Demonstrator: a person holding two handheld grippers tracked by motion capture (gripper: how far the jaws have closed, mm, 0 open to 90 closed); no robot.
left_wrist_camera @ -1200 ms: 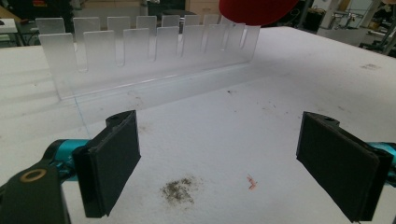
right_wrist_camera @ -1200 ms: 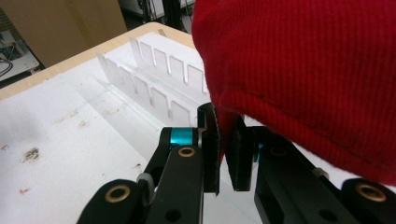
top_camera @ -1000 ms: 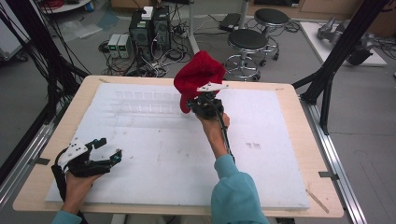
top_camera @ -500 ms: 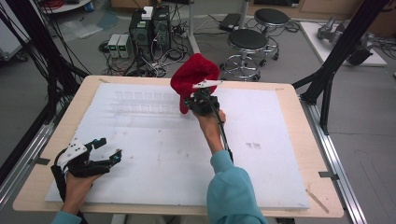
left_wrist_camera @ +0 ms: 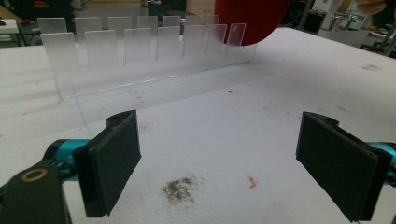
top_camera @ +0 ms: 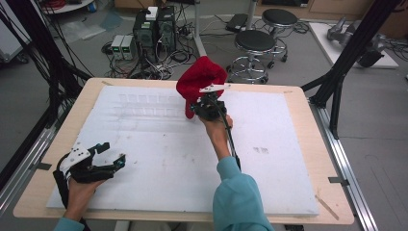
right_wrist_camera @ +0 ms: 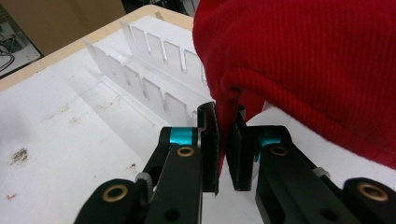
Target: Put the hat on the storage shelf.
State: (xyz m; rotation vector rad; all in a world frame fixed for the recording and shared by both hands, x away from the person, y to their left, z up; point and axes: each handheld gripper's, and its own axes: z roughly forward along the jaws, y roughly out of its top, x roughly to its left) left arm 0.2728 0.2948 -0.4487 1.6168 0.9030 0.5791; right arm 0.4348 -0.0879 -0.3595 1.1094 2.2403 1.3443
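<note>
Red knitted cloth (top_camera: 199, 82) hung pinched in the right gripper (top_camera: 208, 107) above the table's far side, shifted slightly left toward the clear slotted rack (top_camera: 144, 106). The left gripper (top_camera: 98, 156) rested wide open, empty, at the near-left corner; draping over the rack seemed next.

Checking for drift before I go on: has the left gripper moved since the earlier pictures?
No. In the high view the left gripper sits at the same spot near the table's front-left corner as before, jaws open.
</note>
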